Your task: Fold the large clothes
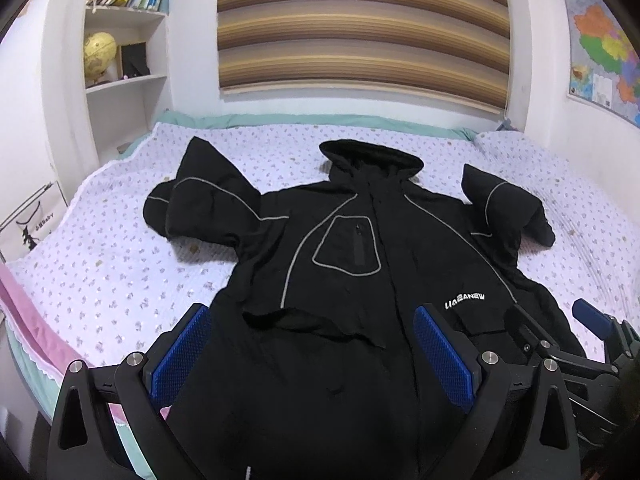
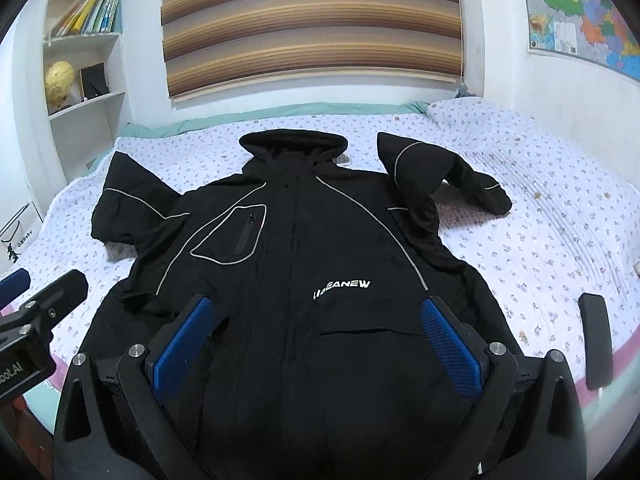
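Note:
A black hooded jacket [image 1: 360, 248] [image 2: 320, 240] lies face up on the bed, zipped, with its hood [image 1: 372, 156] toward the far wall. Grey piping and a white logo mark its chest. Both sleeves are bent: the left sleeve [image 1: 200, 200] folds back on itself, and the right sleeve [image 2: 440, 172] does the same. My left gripper [image 1: 312, 316] hovers open over the jacket's lower left part, holding nothing. Open too, my right gripper [image 2: 316, 308] hangs over the lower right part near the hem. Each gripper shows at the edge of the other's view.
The quilt [image 1: 100, 260] is white with small flowers, and a pink bed edge [image 1: 36, 332] lies near me. A black flat device [image 2: 596, 344] rests on the bed at the right. A bookshelf with a globe [image 1: 99, 54] stands far left; a striped blind [image 1: 360, 28] and a wall map [image 1: 600, 48] hang behind.

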Available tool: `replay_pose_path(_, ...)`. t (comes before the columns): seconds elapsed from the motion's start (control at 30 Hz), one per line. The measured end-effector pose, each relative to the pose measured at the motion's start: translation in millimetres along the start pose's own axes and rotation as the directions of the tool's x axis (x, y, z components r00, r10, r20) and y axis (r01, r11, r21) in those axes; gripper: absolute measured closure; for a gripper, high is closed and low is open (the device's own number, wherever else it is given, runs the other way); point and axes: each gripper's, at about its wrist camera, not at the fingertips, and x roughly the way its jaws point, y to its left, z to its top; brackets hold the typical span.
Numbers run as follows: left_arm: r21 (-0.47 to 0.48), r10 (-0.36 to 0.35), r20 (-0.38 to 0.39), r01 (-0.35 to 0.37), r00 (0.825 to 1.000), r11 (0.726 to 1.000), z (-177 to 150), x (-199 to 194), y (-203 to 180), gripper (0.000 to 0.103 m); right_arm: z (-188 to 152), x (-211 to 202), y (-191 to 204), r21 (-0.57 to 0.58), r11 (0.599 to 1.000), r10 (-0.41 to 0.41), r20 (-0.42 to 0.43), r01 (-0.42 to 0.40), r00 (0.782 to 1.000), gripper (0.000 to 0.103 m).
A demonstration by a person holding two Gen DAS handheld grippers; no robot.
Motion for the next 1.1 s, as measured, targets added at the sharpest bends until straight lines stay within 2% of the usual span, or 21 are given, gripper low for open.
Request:
replay_pose_path(0.2, 0.02, -0.011, -0.004, 0.011, 1.0, 1.0, -2.5, 5.6, -5.6, 0.002, 3.7, 0.5, -3.2, 0.017, 1.0, 0.008, 0.001, -0.008, 1.0, 0.0)
replay_pose_path(0.27, 0.024, -0.034, -0.002, 0.034, 0.999, 0.999, -5.2, 5.9, -5.5, 0.002, 6.2, 1.1, -3.9, 0.029, 0.999, 0.025, -0.004, -0.025, 1.0, 0.0)
replay_pose_path(0.43, -0.005, -0.048, -0.006, 0.048, 0.999, 0.999, -2.8, 11.3, 0.4, 0.002, 9.2, 2.3, -0.6, 0.026, 0.999, 0.019, 0.001, -0.019, 1.0, 0.0)
replay_pose_path(0.57, -0.021, -0.073, -0.023, 0.072, 0.997, 0.997, -2.8, 15.8, 2.2, 0.002, 9.1, 2.3, 3.2, 0.005, 1.0, -0.015, 0.006, 0.015, 1.0, 0.0)
replay_pose_path(0.73, -0.013, -0.077, -0.027, 0.077, 0.997, 0.997, -2.2, 17.1, -0.8, 0.002, 9.6, 4.7, 0.1, -0.02, 0.992, -0.126, 0.018, 0.126, 0.992, 0.0)
replay_pose_path(1.1, 0.02, -0.136, -0.037, 0.136, 0.99, 0.99, 0.1, 22.2, -22.8, 0.002, 13.1, 10.2, -27.4, 0.055, 0.99, -0.13, -0.007, 0.13, 0.991, 0.0)
